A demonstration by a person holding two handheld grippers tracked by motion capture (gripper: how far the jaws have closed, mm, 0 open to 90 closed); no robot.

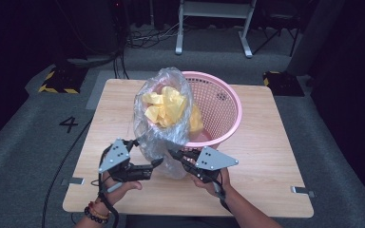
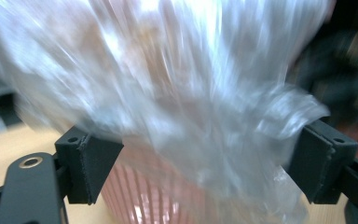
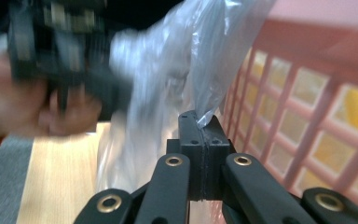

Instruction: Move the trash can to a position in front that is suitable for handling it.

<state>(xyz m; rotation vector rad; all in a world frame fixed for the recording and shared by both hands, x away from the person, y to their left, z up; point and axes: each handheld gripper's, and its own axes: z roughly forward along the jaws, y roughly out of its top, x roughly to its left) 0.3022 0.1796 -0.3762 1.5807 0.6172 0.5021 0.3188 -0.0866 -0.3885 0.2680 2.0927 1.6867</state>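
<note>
- My right claw (image 3: 200, 135) is pressed together, pinching a fold of the clear bag (image 1: 164, 118).
- My left claw (image 2: 200, 168) is spread, jaws either side of the film, not gripping.
- Bag hangs over the near rim of the pink basket (image 1: 225, 102) on the table (image 1: 266, 156), with yellow paper (image 1: 166, 107) inside.
- Judgement: light, limp, slippery film; best pinched at a gathered edge, since a single layer may slip or tear.

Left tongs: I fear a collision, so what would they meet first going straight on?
Probably the clear plastic bag, which hangs between the open left tongs; the pink basket lies just behind.
</note>
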